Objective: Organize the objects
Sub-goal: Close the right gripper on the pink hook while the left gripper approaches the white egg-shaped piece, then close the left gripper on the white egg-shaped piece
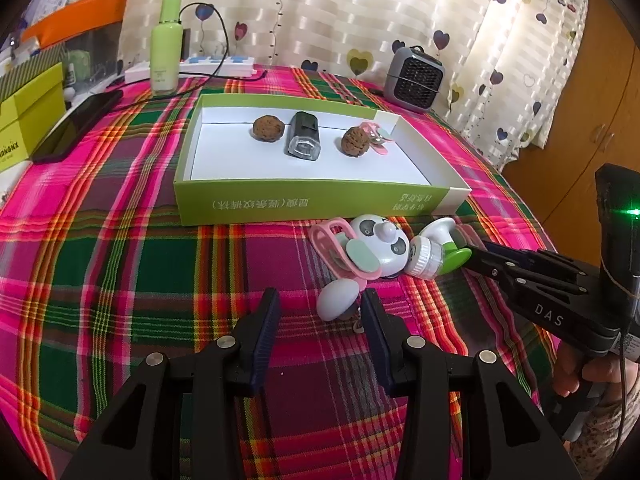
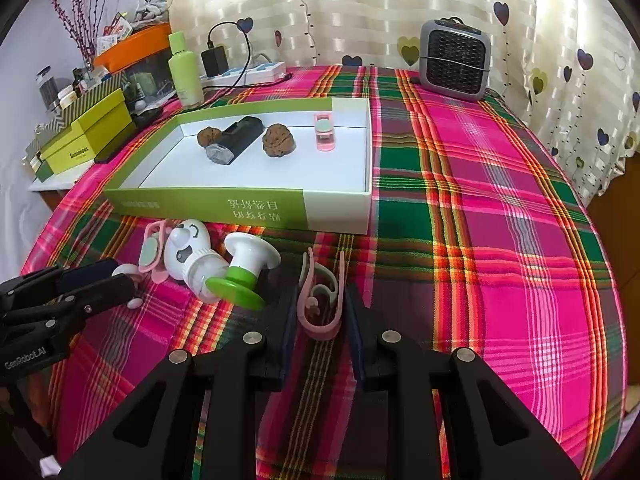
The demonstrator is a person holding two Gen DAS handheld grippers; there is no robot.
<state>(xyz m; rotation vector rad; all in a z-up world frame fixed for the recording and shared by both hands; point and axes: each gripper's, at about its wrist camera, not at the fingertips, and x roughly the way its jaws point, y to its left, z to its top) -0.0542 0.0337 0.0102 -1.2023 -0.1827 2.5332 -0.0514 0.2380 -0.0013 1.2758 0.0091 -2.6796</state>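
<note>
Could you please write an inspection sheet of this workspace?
Surface: plaid tablecloth.
Job's things: green box holds two walnuts, a black lamp, a pink clip; panda toy, green-and-white bottle outside.
Clutter: lotion bottle, phone, small heater.
Grippers: left hand-held gripper open; right hand-held gripper shut on pink strap.
Cables: black cord to power strip.
Surroundings: heart curtain.
</note>
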